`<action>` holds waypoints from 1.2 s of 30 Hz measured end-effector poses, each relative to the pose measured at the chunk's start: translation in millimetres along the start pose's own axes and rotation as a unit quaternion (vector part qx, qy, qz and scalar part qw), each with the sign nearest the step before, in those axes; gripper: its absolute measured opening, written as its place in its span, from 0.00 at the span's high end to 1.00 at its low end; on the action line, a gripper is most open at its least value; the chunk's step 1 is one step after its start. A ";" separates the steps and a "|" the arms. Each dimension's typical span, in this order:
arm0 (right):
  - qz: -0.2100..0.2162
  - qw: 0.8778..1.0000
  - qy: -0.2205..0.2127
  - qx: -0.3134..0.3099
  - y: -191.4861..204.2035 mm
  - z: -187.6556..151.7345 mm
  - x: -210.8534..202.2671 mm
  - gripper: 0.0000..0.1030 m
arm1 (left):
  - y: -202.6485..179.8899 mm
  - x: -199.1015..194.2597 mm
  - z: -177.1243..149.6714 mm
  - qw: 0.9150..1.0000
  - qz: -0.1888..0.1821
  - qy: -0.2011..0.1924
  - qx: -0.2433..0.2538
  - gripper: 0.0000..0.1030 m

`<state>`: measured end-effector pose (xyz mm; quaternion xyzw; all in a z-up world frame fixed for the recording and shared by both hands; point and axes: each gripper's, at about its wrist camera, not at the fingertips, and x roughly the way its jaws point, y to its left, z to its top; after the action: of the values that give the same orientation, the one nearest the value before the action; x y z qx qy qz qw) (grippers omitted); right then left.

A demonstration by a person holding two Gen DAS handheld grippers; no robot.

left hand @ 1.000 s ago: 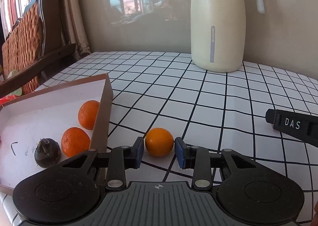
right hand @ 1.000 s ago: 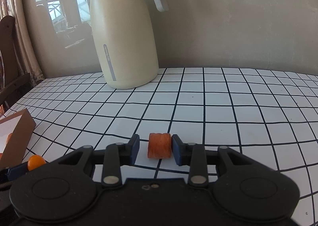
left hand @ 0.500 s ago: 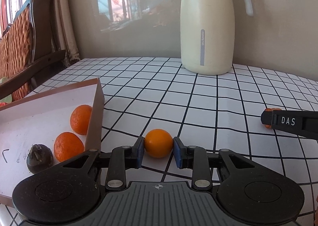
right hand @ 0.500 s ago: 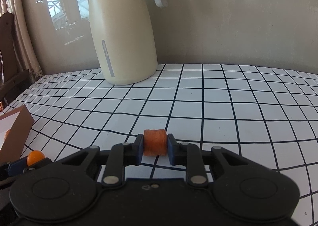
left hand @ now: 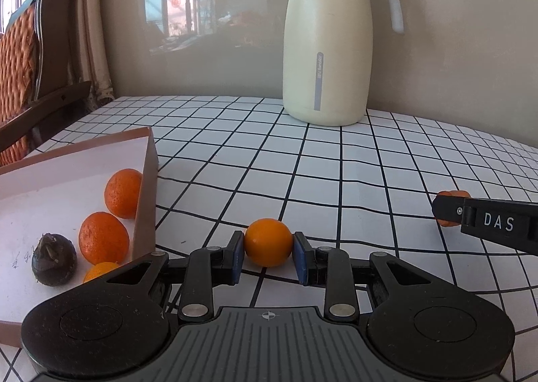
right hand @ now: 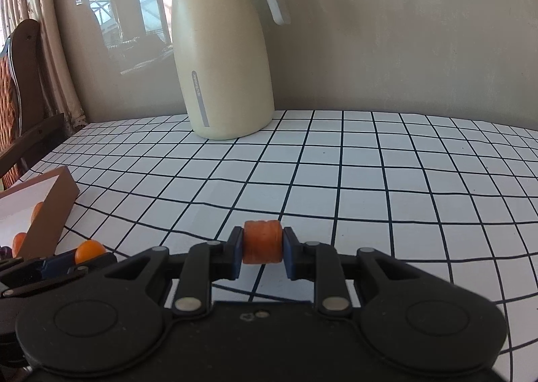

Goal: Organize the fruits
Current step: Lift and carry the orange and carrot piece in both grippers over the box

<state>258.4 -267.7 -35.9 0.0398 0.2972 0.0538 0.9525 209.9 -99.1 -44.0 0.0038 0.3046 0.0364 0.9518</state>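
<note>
My left gripper (left hand: 268,257) is shut on a small round orange (left hand: 268,242), held just above the checked tablecloth, right of the pink box (left hand: 148,180). The box holds several oranges (left hand: 103,237) and a dark fruit (left hand: 53,259). My right gripper (right hand: 262,256) is shut on a short orange carrot-like chunk (right hand: 262,246), lifted off the table. In the left wrist view the right gripper's finger (left hand: 487,222) shows at the right edge. In the right wrist view the left gripper with its orange (right hand: 89,250) shows at the lower left.
A tall cream thermos jug (left hand: 324,46) stands at the back of the table against the wall. A wooden wicker chair (left hand: 30,62) stands beyond the table's left edge. The tablecloth (right hand: 370,180) is white with a black grid.
Both grippers closed on their pieces: the left on the orange, the right on the orange chunk. Both then lifted slightly, and the views tilted up.
</note>
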 end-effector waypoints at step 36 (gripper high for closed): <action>0.012 0.999 -0.031 -0.020 55.3 -39.9 -85.7 0.85 | 31.6 -81.3 -13.9 0.997 -0.045 -0.058 0.012 0.70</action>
<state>161.2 -221.9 -14.5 0.0261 0.2654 0.0698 0.9613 133.7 -73.7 -7.3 0.0033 0.2494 -0.0100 0.9684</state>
